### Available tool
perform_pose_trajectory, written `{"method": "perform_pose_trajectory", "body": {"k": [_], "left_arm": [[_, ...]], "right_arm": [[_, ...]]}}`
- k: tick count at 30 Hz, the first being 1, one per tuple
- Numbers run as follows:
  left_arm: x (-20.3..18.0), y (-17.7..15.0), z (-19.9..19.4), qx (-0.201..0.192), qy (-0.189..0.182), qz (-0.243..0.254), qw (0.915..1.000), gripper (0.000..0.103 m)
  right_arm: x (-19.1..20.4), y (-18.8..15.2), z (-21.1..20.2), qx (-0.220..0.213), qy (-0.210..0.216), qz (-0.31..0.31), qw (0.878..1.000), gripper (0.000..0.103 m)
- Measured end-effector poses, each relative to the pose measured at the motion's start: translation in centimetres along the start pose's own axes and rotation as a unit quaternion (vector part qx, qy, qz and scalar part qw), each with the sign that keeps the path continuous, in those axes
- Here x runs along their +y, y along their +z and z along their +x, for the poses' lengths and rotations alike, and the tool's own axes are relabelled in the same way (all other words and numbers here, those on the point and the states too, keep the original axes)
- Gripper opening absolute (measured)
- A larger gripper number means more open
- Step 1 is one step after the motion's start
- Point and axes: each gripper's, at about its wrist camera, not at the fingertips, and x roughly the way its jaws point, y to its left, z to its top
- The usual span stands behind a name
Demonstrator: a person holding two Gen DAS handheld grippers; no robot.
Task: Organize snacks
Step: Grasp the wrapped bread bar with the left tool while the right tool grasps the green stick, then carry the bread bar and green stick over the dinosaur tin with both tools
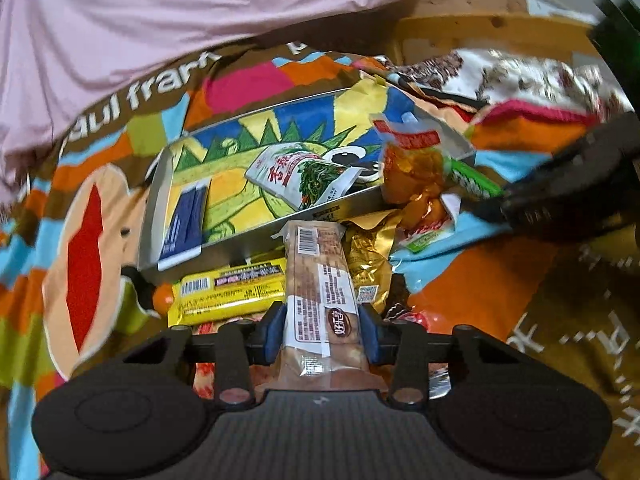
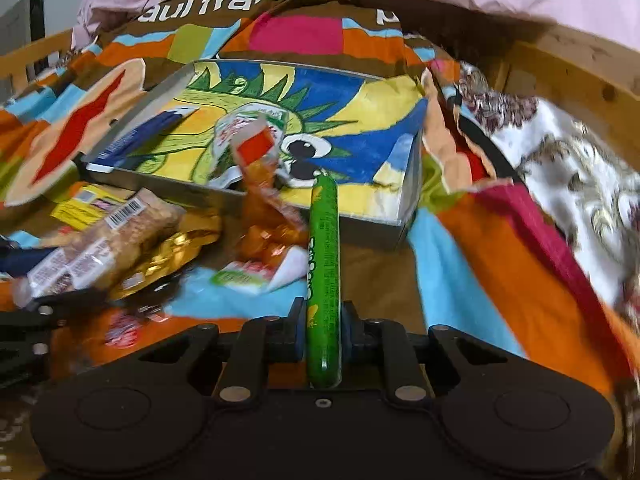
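left tool [image 1: 322, 334]: clamped on one long clear-wrapped brown biscuit pack [image 1: 320, 280]
right tool [image 2: 323, 330]: clamped on one glossy green sausage stick [image 2: 323, 264]
shallow metal tray [image 2: 224, 194]: one, two packets counted inside

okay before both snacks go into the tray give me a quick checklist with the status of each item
1. Left tongs gripping the cracker pack: ok, pads pressed on both sides.
2. Right tongs gripping the green sausage stick: ok, clamped.
3. Tray has free floor space: ok, only a white-green packet and a blue packet lie inside.
4. Path over the tray's near wall: not ok, an orange snack bag leans on it.
5. Tray sits steady on the blanket: cannot tell.
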Motion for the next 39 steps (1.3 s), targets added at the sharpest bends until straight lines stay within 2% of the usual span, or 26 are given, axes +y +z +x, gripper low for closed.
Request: {"method": "perform_pose_trajectory", "body": {"k": [5, 10, 16, 18, 20, 23, 24, 29, 31, 33, 35, 39], "left_arm": [[0.6, -0.6, -1.4, 0.021, -0.020, -0.044, 0.9986, 0.043], [0.3, -1.1, -2.2, 0.034, -0.030, -0.059, 0.9972, 0.042], [0.3, -1.0, -1.3, 0.033, -0.026, -0.059, 0.9974, 0.044], [0.3, -0.7, -0.7, 0.031, -0.026, -0.058, 0.9975, 0.050], [0.1, -0.5, -0.1, 0.030, -0.026, -0.055, 0.9977, 0.050], [0.0, -0.4, 0.5, 0.031, -0.023, -0.050, 0.9980, 0.048], [0.1, -0.3, 0.5, 0.031, -0.021, -0.051, 0.9980, 0.042], [0.3, -0.5, 0.3, 0.032, -0.017, -0.059, 0.9976, 0.041], [0.1, -0.6, 0.2, 0.031, -0.015, -0.057, 0.9978, 0.041], [0.0, -0.7, 0.2, 0.029, -0.013, -0.056, 0.9979, 0.041], [0.0, -0.8, 0.1, 0.026, -0.011, -0.056, 0.9980, 0.041], [-0.1, -1.0, 0.1, 0.020, -0.010, -0.056, 0.9982, 0.041]], "right_arm": [[-0.1, -0.8, -2.0, 0.021, 0.026, 0.031, 0.999, 0.019], [0.1, -1.2, -1.9, 0.031, 0.039, 0.037, 0.998, 0.021], [0.9, -0.8, -0.1, 0.021, 0.045, 0.033, 0.998, 0.032], [1.3, -0.8, 0.2, 0.017, 0.043, 0.031, 0.998, 0.034], [1.3, -0.9, 0.4, 0.013, 0.046, 0.038, 0.998, 0.041], [0.6, -0.8, 0.9, 0.009, 0.071, 0.079, 0.994, 0.057], [0.5, -0.8, 0.9, 0.008, 0.076, 0.092, 0.993, 0.058], [0.1, -0.7, 1.0, 0.003, 0.089, 0.127, 0.988, 0.065], [-0.1, -0.6, 1.2, 0.004, 0.089, 0.139, 0.986, 0.065], [-0.2, -0.5, 1.5, 0.007, 0.082, 0.144, 0.986, 0.059], [0.1, -0.5, 1.5, 0.012, 0.052, 0.127, 0.990, 0.031], [-0.4, -0.9, 1.2, 0.016, 0.050, 0.132, 0.990, 0.029]]}}
